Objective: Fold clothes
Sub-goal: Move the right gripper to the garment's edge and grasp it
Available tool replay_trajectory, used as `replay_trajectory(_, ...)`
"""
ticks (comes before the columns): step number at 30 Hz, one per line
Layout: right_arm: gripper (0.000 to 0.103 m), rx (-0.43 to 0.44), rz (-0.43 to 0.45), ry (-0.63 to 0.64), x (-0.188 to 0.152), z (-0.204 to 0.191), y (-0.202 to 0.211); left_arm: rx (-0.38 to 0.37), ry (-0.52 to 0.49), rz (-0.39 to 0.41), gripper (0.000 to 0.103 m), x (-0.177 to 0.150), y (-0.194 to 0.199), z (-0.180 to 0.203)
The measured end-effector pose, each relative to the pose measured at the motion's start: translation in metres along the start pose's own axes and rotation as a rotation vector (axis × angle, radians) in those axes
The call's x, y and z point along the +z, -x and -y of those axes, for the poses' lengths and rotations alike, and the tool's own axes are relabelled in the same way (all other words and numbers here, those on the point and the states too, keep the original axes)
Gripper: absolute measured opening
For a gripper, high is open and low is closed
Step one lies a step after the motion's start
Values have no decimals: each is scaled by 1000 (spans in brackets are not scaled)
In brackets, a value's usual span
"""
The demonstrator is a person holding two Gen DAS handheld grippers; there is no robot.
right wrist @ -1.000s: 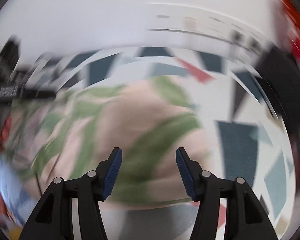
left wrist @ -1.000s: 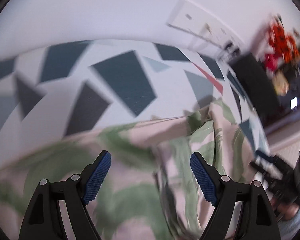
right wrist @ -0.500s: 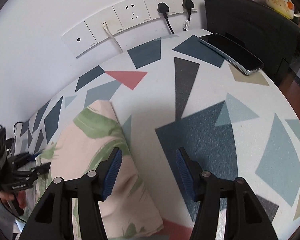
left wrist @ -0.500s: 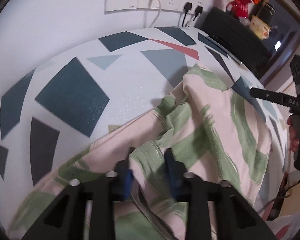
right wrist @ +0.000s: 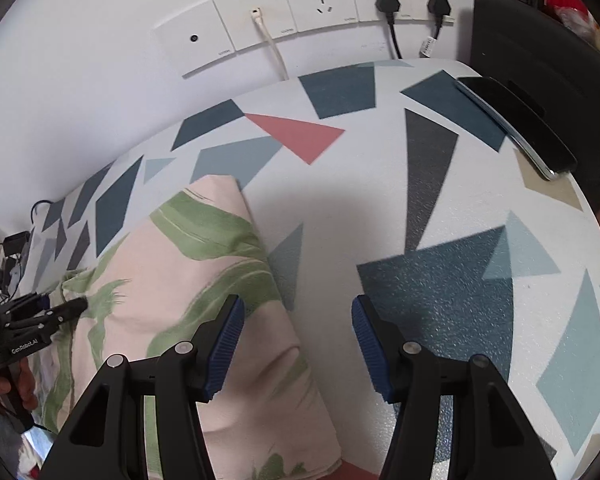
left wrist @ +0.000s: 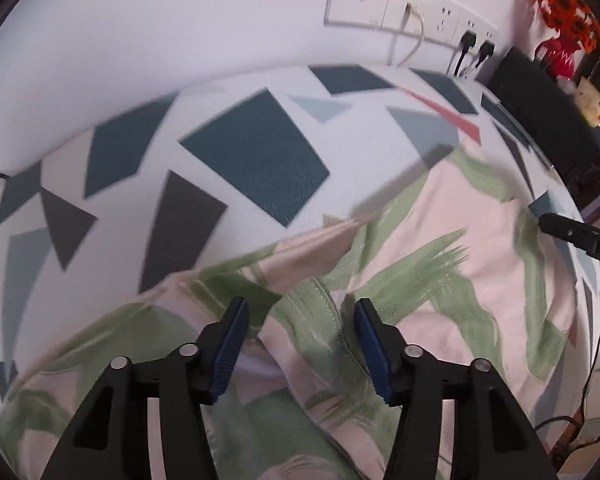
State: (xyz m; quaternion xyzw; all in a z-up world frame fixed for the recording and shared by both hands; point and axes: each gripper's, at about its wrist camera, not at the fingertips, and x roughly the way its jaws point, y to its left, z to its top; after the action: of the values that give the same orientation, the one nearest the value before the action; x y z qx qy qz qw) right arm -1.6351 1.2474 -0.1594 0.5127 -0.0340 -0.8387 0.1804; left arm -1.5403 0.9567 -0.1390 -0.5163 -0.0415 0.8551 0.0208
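Note:
A pink garment with green leaf print [left wrist: 440, 248] lies flat on the patterned tablecloth [left wrist: 256, 168]. My left gripper [left wrist: 300, 308] hangs just above its near part. Its jaws are opening, and a stitched ridge of the cloth lies between the pads [left wrist: 230, 344] without touching them. In the right wrist view the garment [right wrist: 204, 248] shows a straight folded right edge. My right gripper [right wrist: 296, 308] stands open astride that edge, with one finger over cloth, the other over bare tablecloth [right wrist: 440, 240], and nothing gripped. The left gripper [right wrist: 60, 312] shows at the far left there.
Wall sockets [right wrist: 320, 4] with plugs and cables line the wall behind the table. A black phone [right wrist: 512, 128] lies at the table's back right, beside a dark box [right wrist: 540, 60]. Red flowers [left wrist: 564, 20] stand beyond it. A hand [right wrist: 4, 384] holds the left gripper.
The left gripper, shut on a pinch of the garment half a second ago, has let go and its jaws stand apart. The right gripper has moved off the garment's middle to its right edge.

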Motion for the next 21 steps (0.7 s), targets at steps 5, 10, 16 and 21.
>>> replay_trajectory(5, 59, 77, -24, 26, 16, 2, -6, 49, 65, 63, 62, -27, 46, -14)
replay_trajectory(10, 59, 182, -111, 54, 37, 1, -30, 139, 194, 26, 65, -80, 66, -29)
replay_trajectory(16, 60, 216, -98, 147, 55, -14, -46, 267, 393, -47, 65, -139, 69, -41)
replay_trajectory(21, 43, 271, -129, 281, 42, -39, -49, 332, 520, -74, 65, -171, 69, -40)
